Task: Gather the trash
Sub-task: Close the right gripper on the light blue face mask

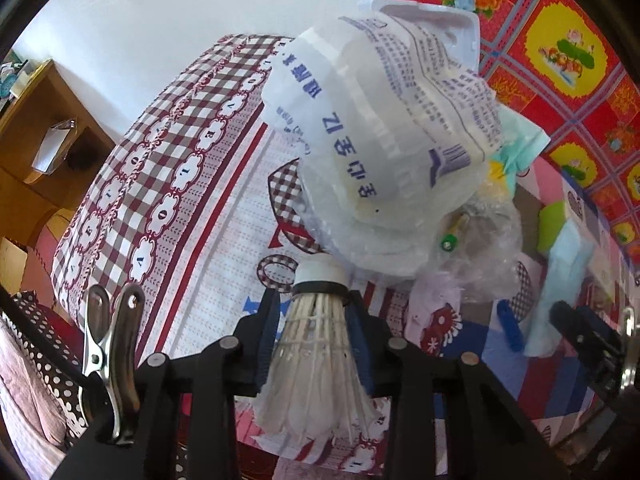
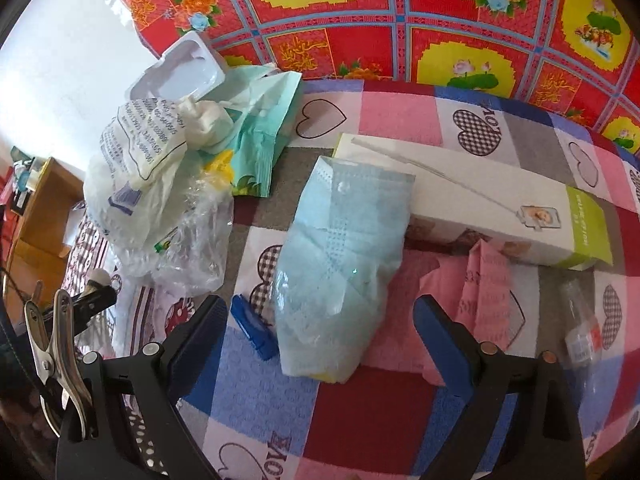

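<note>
Now left gripper (image 1: 314,320) clamps shuttlecock (image 1: 316,360) beside bed edge (image 1: 120,208).

Bright daylight, strong fisheye warp, soft focus up close.

Washed-out white wall (image 1: 192,4) at far left in both views, near blown out; colours vivid on the red floral cloth (image 2: 400,12). Soft shadows only, under the blue mask pack (image 2: 340,264) and white box (image 2: 480,204). Glints on clear plastic wrap (image 2: 200,240) and metal clip (image 1: 116,360). Black vignette at corners, straight lines bowed near edges. Shuttlecock (image 1: 316,360) slightly blurred at near edge.
</note>
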The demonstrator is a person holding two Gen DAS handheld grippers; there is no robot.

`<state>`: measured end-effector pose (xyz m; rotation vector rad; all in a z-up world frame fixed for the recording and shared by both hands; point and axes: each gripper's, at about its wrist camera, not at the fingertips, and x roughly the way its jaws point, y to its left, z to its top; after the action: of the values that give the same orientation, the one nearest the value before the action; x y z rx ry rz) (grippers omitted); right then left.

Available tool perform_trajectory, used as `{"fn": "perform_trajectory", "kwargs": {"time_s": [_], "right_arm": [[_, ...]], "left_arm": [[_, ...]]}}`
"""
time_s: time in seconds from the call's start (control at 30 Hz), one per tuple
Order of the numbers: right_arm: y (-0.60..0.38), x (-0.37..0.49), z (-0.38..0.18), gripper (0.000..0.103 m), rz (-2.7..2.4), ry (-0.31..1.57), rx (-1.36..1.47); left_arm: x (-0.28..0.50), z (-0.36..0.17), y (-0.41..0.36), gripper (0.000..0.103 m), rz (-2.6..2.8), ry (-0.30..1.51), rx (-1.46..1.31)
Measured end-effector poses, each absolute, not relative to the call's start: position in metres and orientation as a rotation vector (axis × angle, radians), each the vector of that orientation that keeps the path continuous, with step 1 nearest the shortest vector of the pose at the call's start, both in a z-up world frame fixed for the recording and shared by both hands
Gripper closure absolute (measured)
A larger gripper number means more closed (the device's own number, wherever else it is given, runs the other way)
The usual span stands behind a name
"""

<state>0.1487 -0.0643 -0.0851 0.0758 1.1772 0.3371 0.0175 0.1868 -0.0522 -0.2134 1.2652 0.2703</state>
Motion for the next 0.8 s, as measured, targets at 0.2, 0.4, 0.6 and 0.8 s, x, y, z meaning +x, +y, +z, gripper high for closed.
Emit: {"fn": "perform_trajectory", "kwargs": {"time_s": [0.2, 0.4, 0.6, 0.8], "right_arm": [[-0.06, 0.154, -0.094, 0.015, 0.364, 1.198, 0.091], [-0.06, 0.156, -0.105, 0.047, 0.396, 1.222, 0.104], [-0.062, 0.159, -0.101, 0.069, 0.426, 1.197, 0.096], [-0.068, 0.159, -0.087, 0.072, 0.457, 1.168, 0.107]], "left_arm": [[0.008, -0.039, 0.184, 0.068, 0.311, 1.257, -0.217], [0.0, -0.035, 0.182, 0.068, 0.346, 1.249, -0.229], [0.0, -0.031, 0.176, 0.068, 0.348, 1.238, -0.203], [0.003, -0.024, 0.173, 0.068, 0.336, 1.223, -0.205]]}}
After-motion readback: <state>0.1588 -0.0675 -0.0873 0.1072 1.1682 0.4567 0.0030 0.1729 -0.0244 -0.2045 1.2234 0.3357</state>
